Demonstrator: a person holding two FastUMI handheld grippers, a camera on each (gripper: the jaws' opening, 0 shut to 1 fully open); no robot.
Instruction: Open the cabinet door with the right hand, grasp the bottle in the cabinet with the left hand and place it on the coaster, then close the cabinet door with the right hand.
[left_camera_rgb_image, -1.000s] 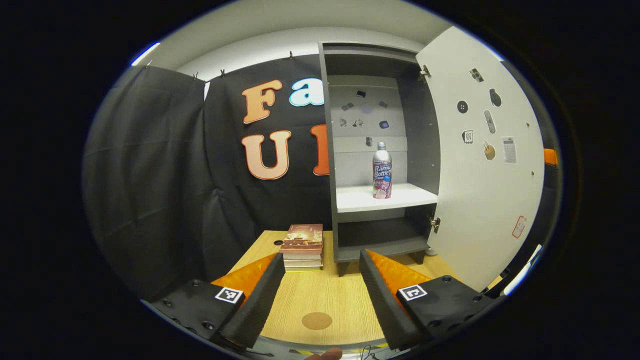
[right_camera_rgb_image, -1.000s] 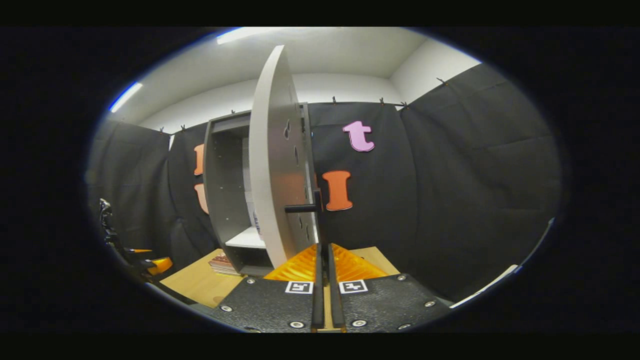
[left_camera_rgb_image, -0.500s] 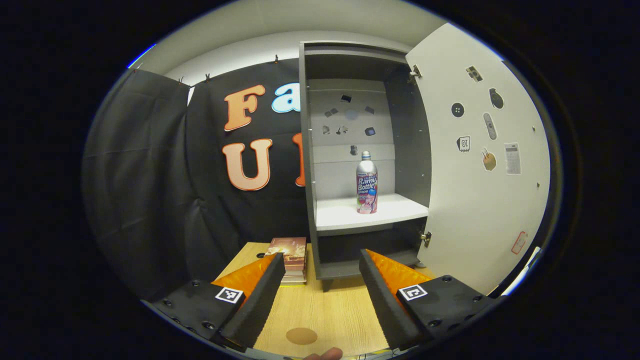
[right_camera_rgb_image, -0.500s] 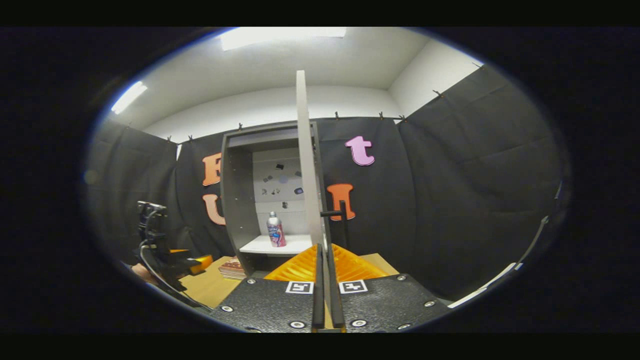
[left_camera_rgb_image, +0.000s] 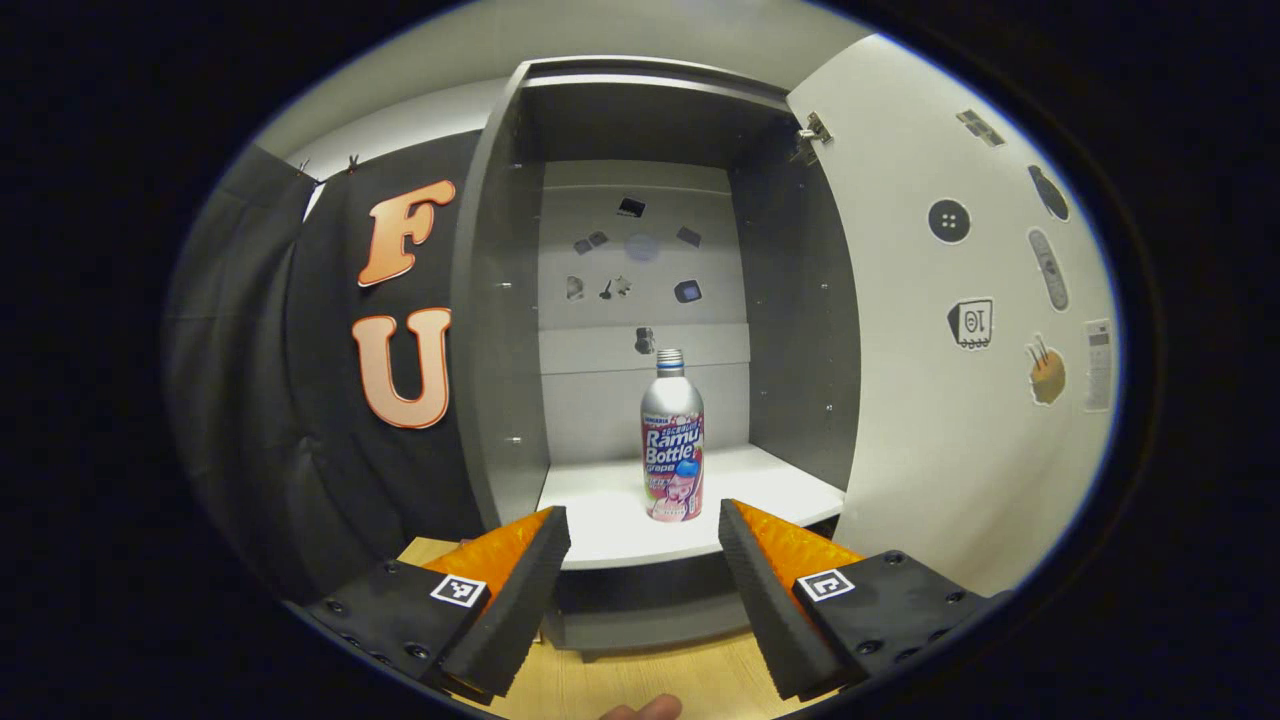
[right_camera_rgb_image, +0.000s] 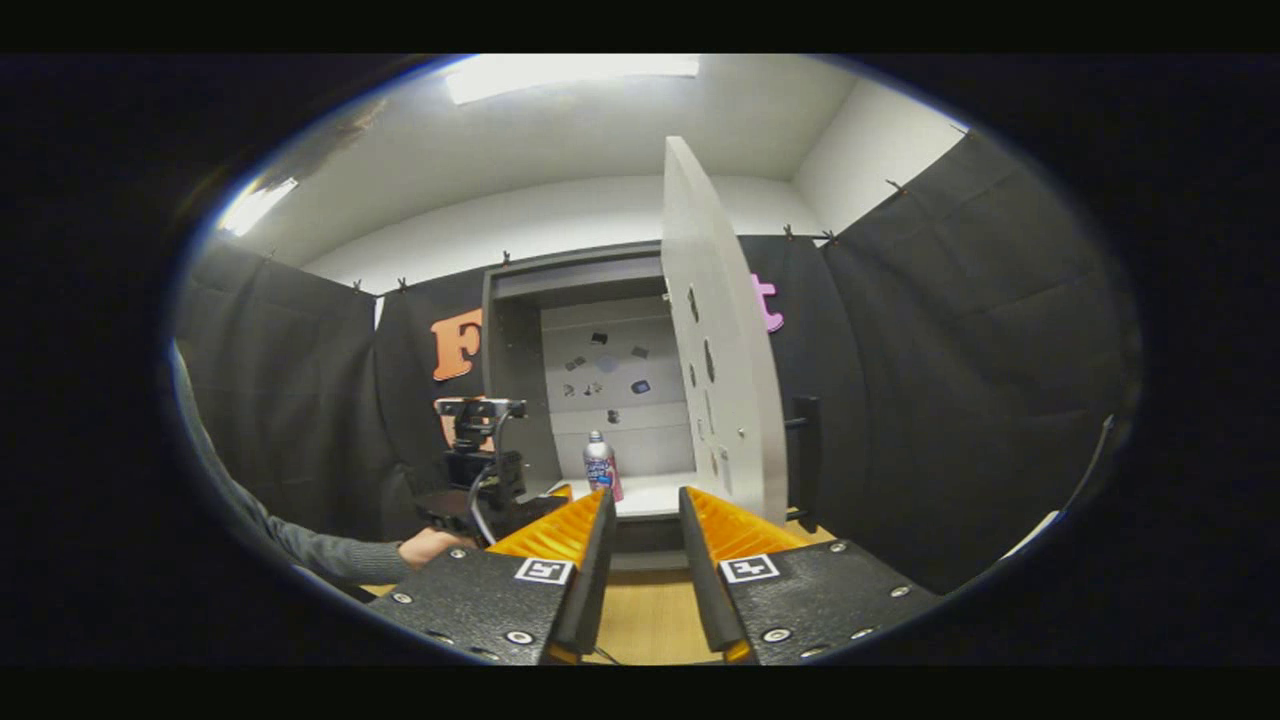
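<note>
Left tongs (left_camera_rgb_image: 643, 530) brought nearer the grey cabinet (left_camera_rgb_image: 505, 330), fingers spread. Silver labelled bottle (left_camera_rgb_image: 672, 440) stood upright on white shelf (left_camera_rgb_image: 600, 520). Right tongs (right_camera_rgb_image: 645, 520) released from white door (right_camera_rgb_image: 725, 350), parted, empty.

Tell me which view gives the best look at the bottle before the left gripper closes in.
The left gripper view: the bottle stands upright on the white cabinet shelf, large and unobstructed, just beyond the open left gripper. In the right gripper view the bottle is small and distant, its base hidden behind that gripper's own fingers.
</note>
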